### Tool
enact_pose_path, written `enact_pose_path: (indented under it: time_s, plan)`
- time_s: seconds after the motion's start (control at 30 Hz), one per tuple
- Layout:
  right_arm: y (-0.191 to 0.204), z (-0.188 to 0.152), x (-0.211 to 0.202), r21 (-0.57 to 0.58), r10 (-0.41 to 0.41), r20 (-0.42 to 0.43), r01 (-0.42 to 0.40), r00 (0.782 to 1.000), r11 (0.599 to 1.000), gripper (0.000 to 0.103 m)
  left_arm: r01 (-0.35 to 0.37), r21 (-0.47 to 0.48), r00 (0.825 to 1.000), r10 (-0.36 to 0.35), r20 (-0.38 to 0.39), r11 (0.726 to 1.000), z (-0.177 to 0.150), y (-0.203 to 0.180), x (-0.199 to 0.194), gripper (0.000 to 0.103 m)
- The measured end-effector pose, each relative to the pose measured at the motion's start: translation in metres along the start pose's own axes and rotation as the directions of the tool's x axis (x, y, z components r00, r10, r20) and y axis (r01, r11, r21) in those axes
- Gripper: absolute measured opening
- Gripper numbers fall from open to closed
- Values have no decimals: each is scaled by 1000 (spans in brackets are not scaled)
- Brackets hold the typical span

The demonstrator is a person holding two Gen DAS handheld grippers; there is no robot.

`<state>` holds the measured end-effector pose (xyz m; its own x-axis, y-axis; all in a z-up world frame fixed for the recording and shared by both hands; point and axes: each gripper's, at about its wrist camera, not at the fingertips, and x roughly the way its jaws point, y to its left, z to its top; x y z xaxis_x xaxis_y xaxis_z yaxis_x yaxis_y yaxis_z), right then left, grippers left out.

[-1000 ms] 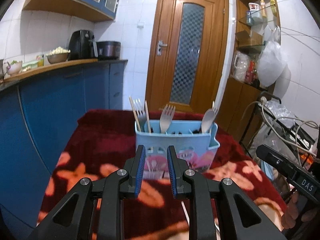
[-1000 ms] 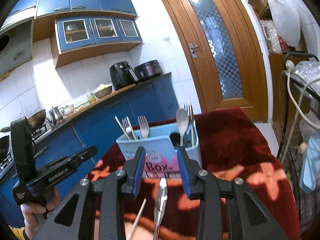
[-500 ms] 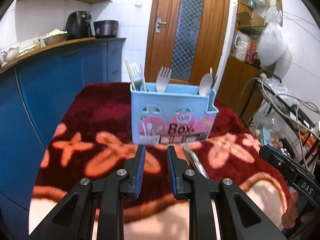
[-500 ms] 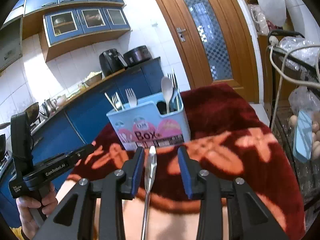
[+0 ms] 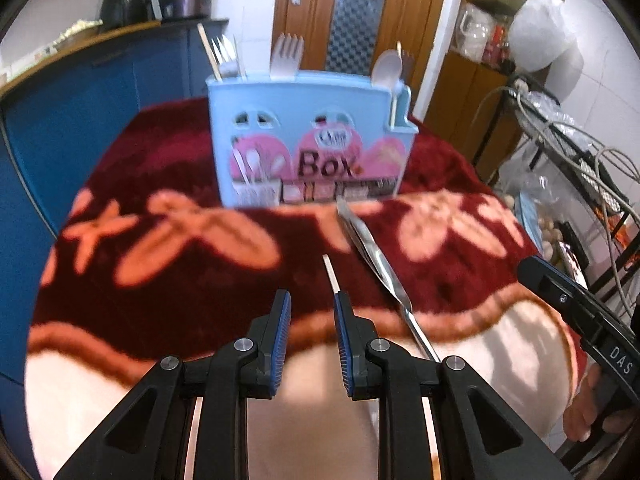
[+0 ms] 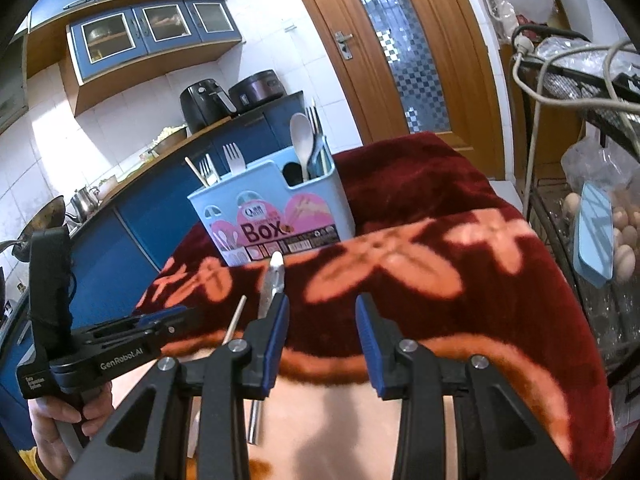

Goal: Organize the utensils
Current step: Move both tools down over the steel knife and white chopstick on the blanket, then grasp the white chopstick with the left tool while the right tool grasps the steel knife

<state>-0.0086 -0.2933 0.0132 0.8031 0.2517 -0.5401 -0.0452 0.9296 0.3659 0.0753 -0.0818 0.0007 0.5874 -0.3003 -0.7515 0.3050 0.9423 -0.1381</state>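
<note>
A light blue utensil box (image 5: 312,140) (image 6: 276,216) stands upright on the red flowered cloth (image 5: 160,280), with forks, a spoon and chopsticks sticking out of it. In front of it lie a long metal utensil (image 5: 376,256) (image 6: 274,276) and a thin pale chopstick (image 5: 331,276) (image 6: 236,320). My left gripper (image 5: 311,312) hovers over the cloth just short of the chopstick's tip, its jaws narrowly open with nothing between them. My right gripper (image 6: 322,312) is open and empty; the metal utensil runs along and behind its left finger (image 6: 280,320).
A wire rack (image 6: 560,80) with cables, bags and eggs (image 6: 624,240) stands close on the right. Blue kitchen cabinets (image 5: 100,100) line the left side and a wooden door (image 5: 340,8) is behind the table. A hand (image 6: 60,420) holds the left gripper's body.
Both grippers have sunk and tipped down toward the cloth, closer to the lying utensils. The metal utensil, earlier between the right gripper's fingers, now lies at its left finger.
</note>
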Motion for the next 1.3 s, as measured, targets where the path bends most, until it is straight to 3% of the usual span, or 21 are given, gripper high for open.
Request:
enact_pose_path:
  time_s: [0.5,0.67,0.73,0.97,1.3]
  plan:
    - [-17,-11,4,40,16,-20,-15,1000,999,39,15,30,991,-11,-130,999,-7,-19,29,22]
    - [-23,-13,4,56,22,-23,-21,999,998,39,24,52,990,-17,-137,998,-5,-21,34,18]
    - [-24,-14,5,59,23,-25,-21,999,998,39,26,45,991,-19,-136,999,-2,-19,35,11]
    - [-23,-14,8,60,24,-40,-21,999,998,39,63,-13,992,-64,-111,998,-2,-9,34,4]
    - [-10,-12,14,37,27,-80,-24,996,999,41,86,-90,996,-87,-6,992,-2,17,13,4]
